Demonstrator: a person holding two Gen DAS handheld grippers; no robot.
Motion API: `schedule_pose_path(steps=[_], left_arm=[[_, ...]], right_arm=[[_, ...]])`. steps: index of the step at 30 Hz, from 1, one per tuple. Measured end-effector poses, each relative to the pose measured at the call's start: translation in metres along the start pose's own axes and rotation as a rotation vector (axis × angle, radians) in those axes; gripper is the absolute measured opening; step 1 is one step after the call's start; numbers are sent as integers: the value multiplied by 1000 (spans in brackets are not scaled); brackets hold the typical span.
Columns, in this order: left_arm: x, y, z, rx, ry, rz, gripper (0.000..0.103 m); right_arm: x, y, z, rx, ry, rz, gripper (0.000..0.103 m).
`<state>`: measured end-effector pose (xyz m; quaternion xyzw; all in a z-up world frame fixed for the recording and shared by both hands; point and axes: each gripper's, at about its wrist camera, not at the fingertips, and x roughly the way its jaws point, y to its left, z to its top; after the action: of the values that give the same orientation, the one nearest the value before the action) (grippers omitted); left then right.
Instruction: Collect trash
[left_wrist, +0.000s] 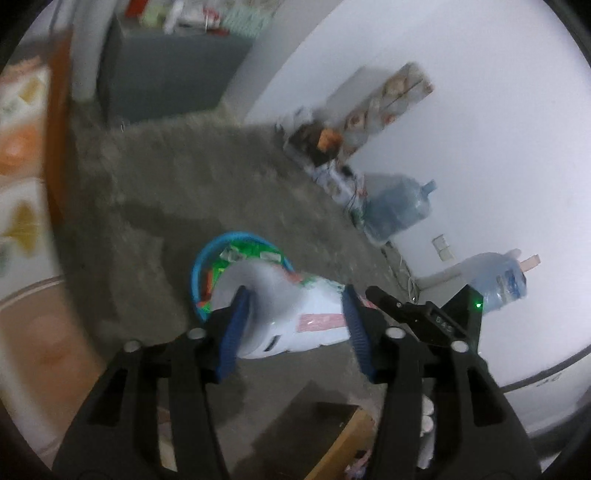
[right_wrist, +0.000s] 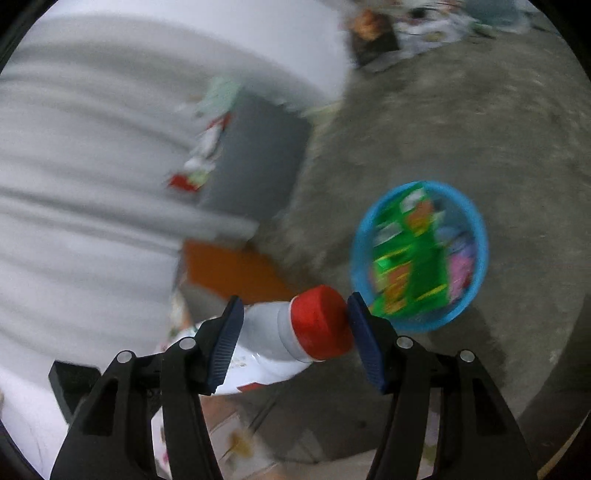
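While both grippers carry the white plastic bottle with a red cap (right_wrist: 295, 332), left gripper (left_wrist: 293, 325) pinching its body, right gripper (right_wrist: 295, 328) its neck, we should centre it over the round blue basket (right_wrist: 476, 221) of wrappers before letting go.

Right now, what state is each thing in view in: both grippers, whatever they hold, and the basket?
left gripper: shut on the white carton, pads against its sides.
white carton: held tilted above the floor, in front of the basket.
right gripper: shut on the white bottle.
white bottle: held crosswise, red cap on, cap against one pad.
blue basket: on the floor, holding green wrappers and other packets.
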<state>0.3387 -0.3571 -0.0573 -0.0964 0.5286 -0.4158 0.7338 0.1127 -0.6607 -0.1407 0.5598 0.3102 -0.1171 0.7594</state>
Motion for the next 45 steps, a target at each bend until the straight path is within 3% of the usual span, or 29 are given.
schedule_pose_path(steps=[2, 4, 5, 8, 14, 20, 23, 27, 30, 34, 38, 41, 45], left_arm=[[22, 16, 4, -55, -63, 125, 66], [31, 34, 2, -107, -72, 199, 66], [32, 40, 0, -124, -63, 199, 66], [19, 56, -10, -133, -53, 192, 66], [-41, 49, -28, -84, -107, 167, 66], [-109, 15, -54, 55, -182, 155, 66], [-151, -7, -80, 139, -245, 154, 74], [-210, -21, -118, 178, -330, 194, 84], [-252, -26, -146, 169, -405, 281, 92], [-295, -29, -188, 132, -508, 424, 94], [-308, -23, -236, 137, -503, 531, 94], [-310, -11, -256, 71, -508, 645, 94], [-310, 3, -274, -2, -499, 785, 94]], right_arm=[[18, -35, 14, 42, 1, -89, 67], [37, -75, 17, 79, 15, -213, 67], [41, -91, 14, 102, 17, -258, 67], [39, -132, -8, 178, 19, -247, 67], [7, -147, -36, 162, -14, -235, 67], [-40, -95, -74, -62, -53, -246, 67], [-63, -50, -100, -246, -81, -245, 67], [-97, 18, -142, -507, -140, -203, 77], [-129, 64, -175, -695, -230, -167, 83], [-171, 115, -222, -892, -336, -58, 97], [-189, 149, -266, -1039, -362, 0, 97], [-184, 164, -298, -1104, -360, -56, 97], [-158, 173, -345, -1233, -289, -246, 97]])
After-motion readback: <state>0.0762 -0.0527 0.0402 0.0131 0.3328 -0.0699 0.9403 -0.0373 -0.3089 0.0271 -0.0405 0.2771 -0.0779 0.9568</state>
